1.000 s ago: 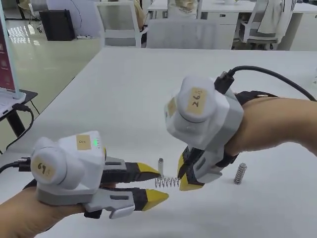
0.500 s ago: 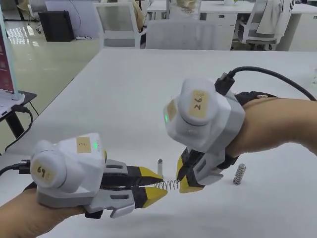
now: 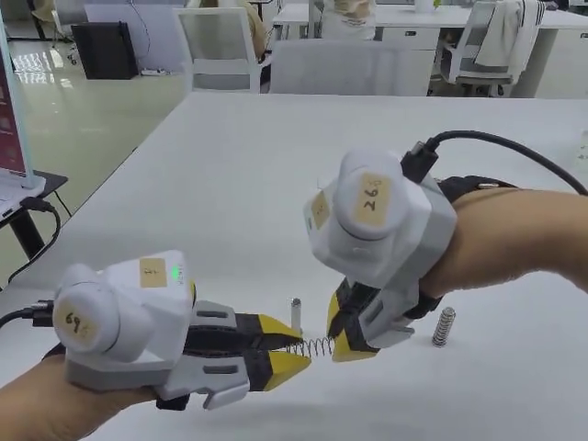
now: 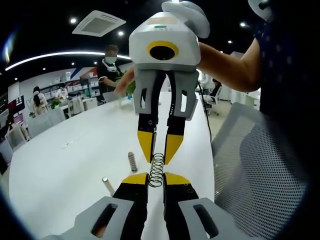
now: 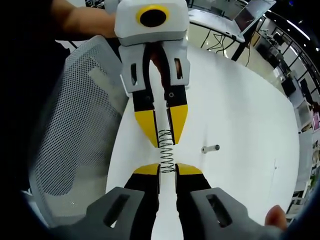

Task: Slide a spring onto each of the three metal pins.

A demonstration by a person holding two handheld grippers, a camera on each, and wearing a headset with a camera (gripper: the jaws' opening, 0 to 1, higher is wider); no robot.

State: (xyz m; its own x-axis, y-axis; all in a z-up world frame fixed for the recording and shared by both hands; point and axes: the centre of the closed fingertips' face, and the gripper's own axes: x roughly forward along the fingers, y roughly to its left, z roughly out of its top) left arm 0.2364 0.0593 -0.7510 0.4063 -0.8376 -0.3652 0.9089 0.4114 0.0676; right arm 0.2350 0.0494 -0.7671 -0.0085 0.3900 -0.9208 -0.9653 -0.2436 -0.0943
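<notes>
White table (image 3: 276,165) carrying two small parts
A bare metal pin (image 3: 297,311) stands upright on it; off to the pin's right, apart from it, a coil spring (image 3: 445,325) stands upright too

A thin spring (image 3: 310,346) of silver wire stays in the air low over the white table, lying almost level from left to right. Its left end is pinched between the yellow tips of the left gripper (image 3: 287,347) and its right end between those of the right gripper (image 3: 339,334); its coils look a little stretched. Just beyond it one short metal pin (image 3: 296,310) stands upright on the table. A second spring (image 3: 444,325), thicker and tightly wound, stands upright further right, well apart from the pin.
</notes>
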